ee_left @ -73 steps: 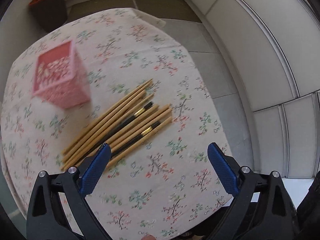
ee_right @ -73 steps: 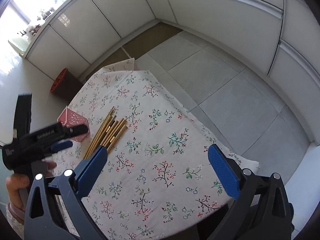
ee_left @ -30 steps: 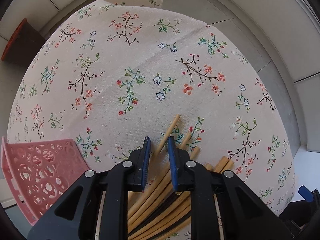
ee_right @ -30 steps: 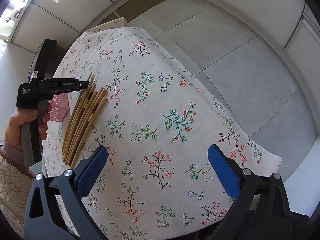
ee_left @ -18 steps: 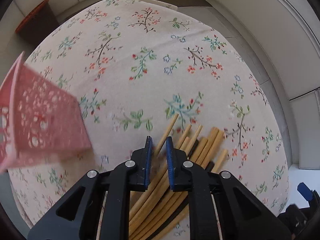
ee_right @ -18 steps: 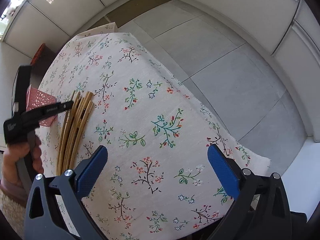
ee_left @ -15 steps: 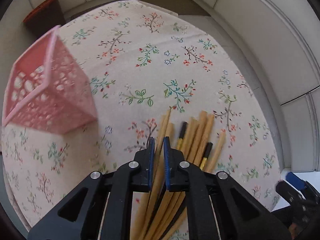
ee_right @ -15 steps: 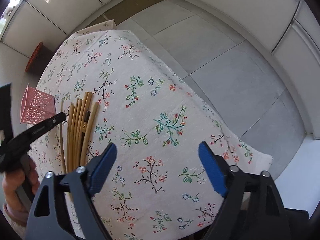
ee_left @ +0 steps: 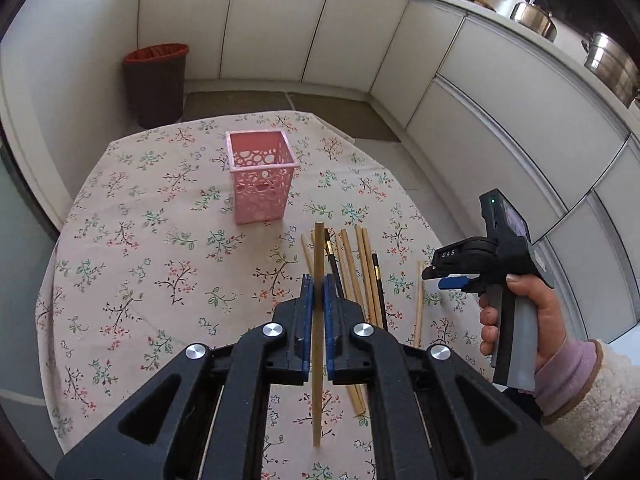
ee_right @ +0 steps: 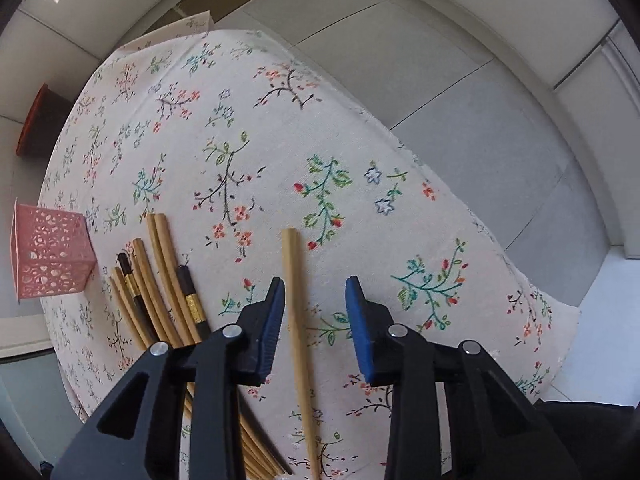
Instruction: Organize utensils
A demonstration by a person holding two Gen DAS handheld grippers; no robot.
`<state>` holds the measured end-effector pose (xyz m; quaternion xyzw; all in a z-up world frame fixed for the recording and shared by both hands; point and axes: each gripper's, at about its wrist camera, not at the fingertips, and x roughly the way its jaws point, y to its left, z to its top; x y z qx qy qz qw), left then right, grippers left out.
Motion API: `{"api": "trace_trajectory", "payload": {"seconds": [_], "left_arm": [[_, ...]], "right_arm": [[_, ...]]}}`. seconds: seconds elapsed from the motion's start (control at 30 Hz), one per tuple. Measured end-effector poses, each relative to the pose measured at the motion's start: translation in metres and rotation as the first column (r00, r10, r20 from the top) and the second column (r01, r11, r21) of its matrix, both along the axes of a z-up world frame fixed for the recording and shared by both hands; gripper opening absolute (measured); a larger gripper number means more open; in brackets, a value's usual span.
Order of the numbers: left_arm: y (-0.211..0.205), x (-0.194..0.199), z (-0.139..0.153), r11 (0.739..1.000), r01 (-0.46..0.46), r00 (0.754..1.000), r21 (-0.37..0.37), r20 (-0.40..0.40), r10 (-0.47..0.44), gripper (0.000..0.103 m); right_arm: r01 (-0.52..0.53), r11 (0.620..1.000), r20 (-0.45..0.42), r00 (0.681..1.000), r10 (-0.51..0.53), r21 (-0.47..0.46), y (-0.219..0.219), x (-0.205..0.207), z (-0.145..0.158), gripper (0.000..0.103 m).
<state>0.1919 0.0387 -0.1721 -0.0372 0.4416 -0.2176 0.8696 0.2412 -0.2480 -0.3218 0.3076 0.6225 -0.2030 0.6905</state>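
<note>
The floral tablecloth (ee_left: 132, 240) carries a pink basket (ee_left: 261, 178) and, near it, a fanned pile of chopsticks (ee_left: 360, 268) lying lengthwise. The left gripper (ee_left: 315, 300) is clamped on one bamboo chopstick (ee_left: 318, 256), lifted, tip toward the basket. The right gripper (ee_right: 315, 308) is closing around a lone chopstick (ee_right: 294, 288), untouched yet. They look light, stiff and smooth; mid-shaft seems the safest hold

Left gripper (ee_left: 315, 292): black frame, blue pads, silver screws. Right gripper (ee_right: 315, 304) alike; lilac cuff (ee_left: 568, 376), cream fleece sleeve (ee_left: 604, 412).
</note>
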Motion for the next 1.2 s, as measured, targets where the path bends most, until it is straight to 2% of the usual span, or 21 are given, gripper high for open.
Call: {"api": "trace_trajectory", "payload": {"seconds": [0.17, 0.3, 0.37, 0.43, 0.53, 0.57, 0.73, 0.87, 1.0, 1.03, 1.1, 1.2], "left_arm": [[0.027, -0.01, 0.023, 0.998, -0.01, 0.999, -0.061, 0.044, 0.012, 0.004], [0.039, -0.014, 0.031, 0.996, -0.037, 0.998, -0.083, 0.055, 0.042, 0.004], [0.042, -0.017, 0.035, 0.995, -0.042, 0.997, -0.09, 0.064, 0.048, 0.004], [0.045, -0.019, 0.038, 0.995, -0.045, 0.996, -0.09, 0.071, 0.051, 0.004], [0.047, -0.02, 0.039, 0.995, -0.053, 0.996, -0.089, 0.067, 0.059, 0.004], [0.046, -0.02, 0.039, 0.995, -0.055, 0.996, -0.088, 0.067, 0.061, 0.004], [0.04, -0.02, 0.039, 0.996, -0.044, 0.997, -0.077, 0.064, 0.049, 0.004], [0.037, -0.021, 0.04, 0.997, -0.043, 0.997, -0.07, 0.065, 0.048, 0.004], [0.037, -0.021, 0.04, 0.997, -0.048, 0.997, -0.068, 0.063, 0.052, 0.004], [0.037, -0.02, 0.04, 0.997, -0.047, 0.997, -0.066, 0.062, 0.051, 0.004], [0.038, -0.021, 0.041, 0.997, -0.047, 0.997, -0.069, 0.064, 0.052, 0.004], [0.04, -0.021, 0.04, 0.996, -0.052, 0.996, -0.072, 0.063, 0.056, 0.004]], "right_arm": [[0.02, 1.0, -0.035, 0.999, -0.021, -0.019, -0.012, 0.0, -0.005, 0.033], [-0.022, 1.0, -0.046, 0.999, 0.022, -0.004, 0.003, 0.015, -0.013, 0.034], [-0.04, 0.999, -0.047, 0.998, 0.038, -0.031, 0.009, 0.019, -0.015, 0.034], [-0.055, 0.996, -0.045, 0.998, 0.052, -0.063, 0.015, 0.024, -0.015, 0.033], [-0.004, 0.999, -0.007, 1.0, 0.004, 0.04, 0.011, 0.019, -0.011, 0.032], [0.017, 0.999, 0.008, 1.0, -0.017, 0.043, 0.009, 0.017, -0.008, 0.033], [-0.035, 0.999, 0.039, 0.999, 0.034, 0.031, 0.014, 0.02, -0.002, 0.033], [-0.091, 0.996, 0.029, 0.996, 0.09, 0.023, 0.032, 0.03, -0.014, 0.033], [-0.127, 0.992, 0.044, 0.991, 0.128, -0.021, 0.045, 0.037, -0.01, 0.032], [-0.129, 0.992, 0.045, 0.991, 0.129, -0.018, 0.048, 0.04, -0.01, 0.032], [-0.088, 0.995, 0.076, 0.994, 0.084, 0.051, 0.045, 0.039, -0.008, 0.032], [-0.082, 0.996, 0.095, 0.992, 0.08, 0.02, 0.044, 0.041, 0.0, 0.032]]}}
